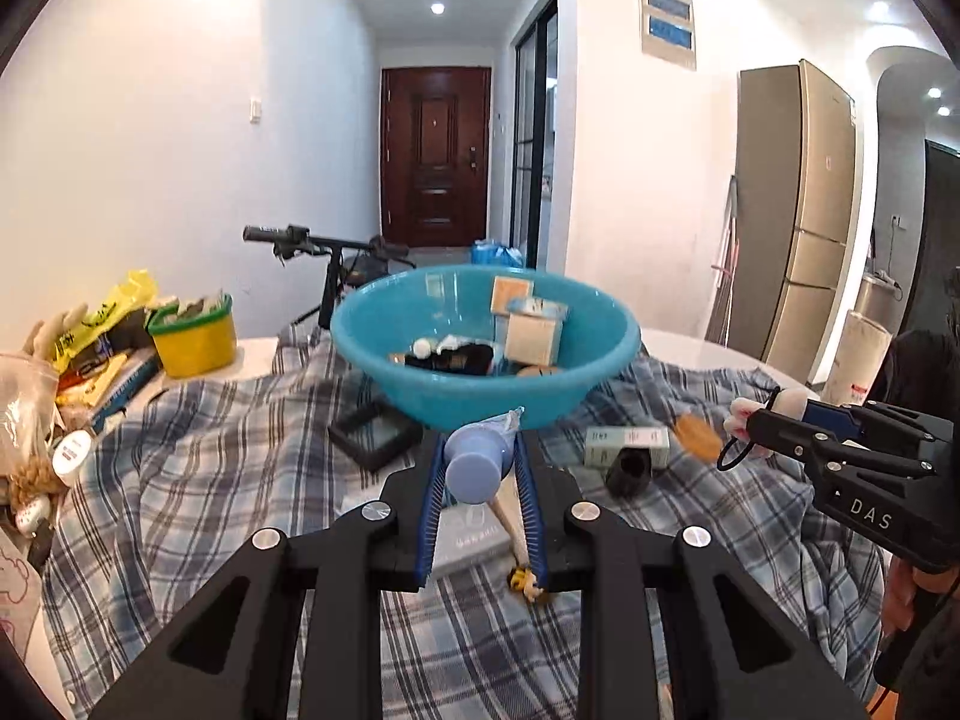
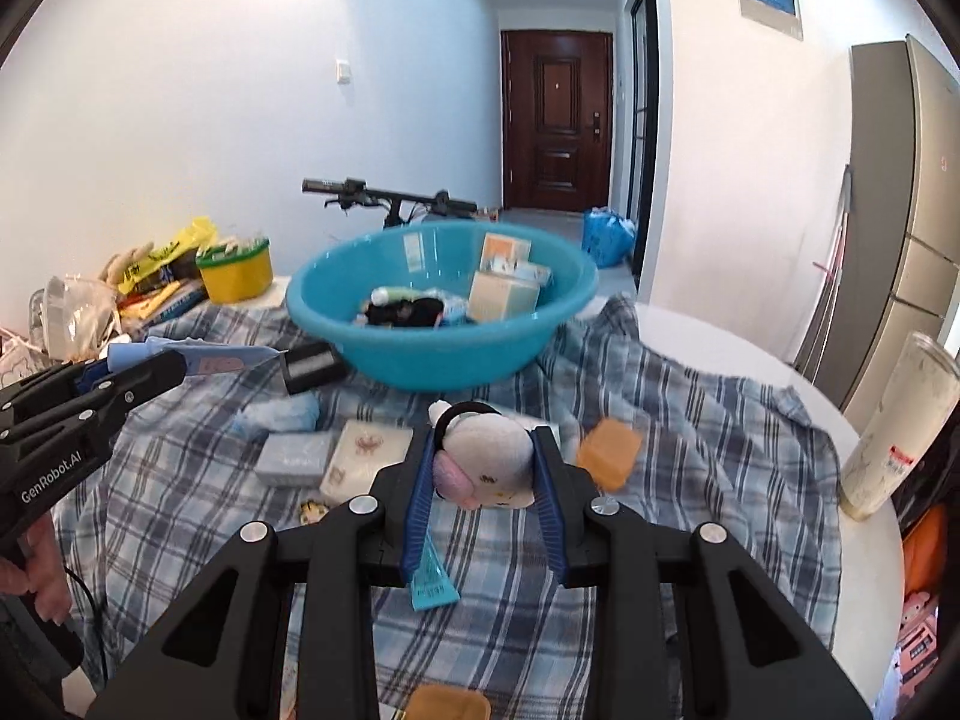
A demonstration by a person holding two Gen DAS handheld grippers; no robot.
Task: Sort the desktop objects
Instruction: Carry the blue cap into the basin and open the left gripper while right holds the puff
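Tube [image 1: 480, 459] lengthwise in left claw [image 1: 480, 468], cap toward camera.

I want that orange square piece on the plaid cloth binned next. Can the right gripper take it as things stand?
Probably not yet. The right gripper is shut on a white plush toy, so its fingers are full. The orange square piece lies bare on the plaid cloth, just right of it, nothing covering it.

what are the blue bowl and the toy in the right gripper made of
Blue bowl: looks like moulded plastic, smooth and slightly glossy, with light sheen on its thin rolled rim.
Toy: seems to be soft plush fabric, matte and fuzzy, bulging between the right gripper fingers.
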